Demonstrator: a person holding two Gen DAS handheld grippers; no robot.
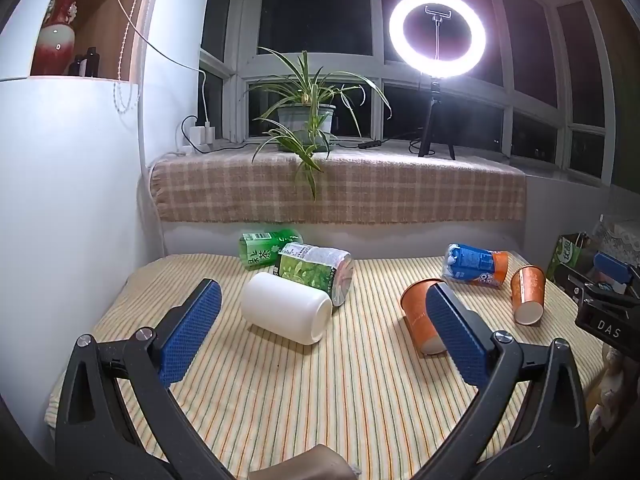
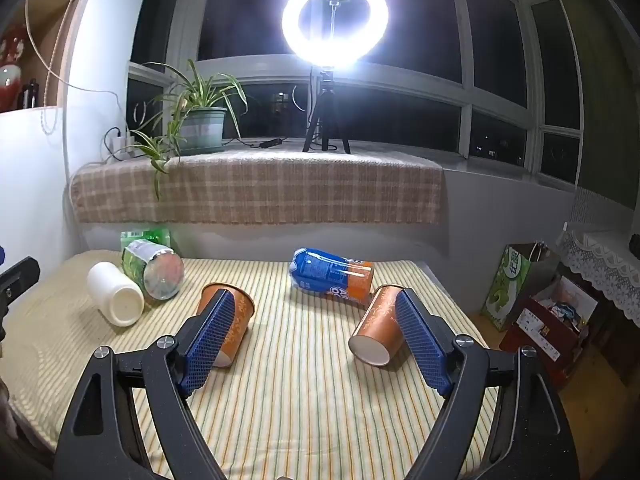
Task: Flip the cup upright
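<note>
Two orange paper cups lie on their sides on the striped tablecloth. The left cup [image 1: 418, 316] [image 2: 236, 322] is partly behind a blue pad in both views. The right cup [image 1: 529, 294] [image 2: 378, 330] lies with its base toward me. My left gripper [image 1: 324, 300] is open and empty, above the cloth, with a white jar [image 1: 286, 307] between its fingers farther off. My right gripper [image 2: 316, 312] is open and empty, its fingers flanking the gap between the two cups. The right gripper's body shows at the right edge of the left wrist view [image 1: 612, 280].
A white jar [image 2: 116, 299], two green tea containers [image 1: 316, 270] [image 1: 266, 249] and a blue-orange can [image 1: 476, 266] [image 2: 332, 278] lie on their sides at the back. Behind stand a plaid-covered sill [image 1: 340, 192], a potted plant [image 1: 306, 120] and a ring light [image 1: 437, 34]. Boxes and bags [image 2: 540, 316] sit right of the table.
</note>
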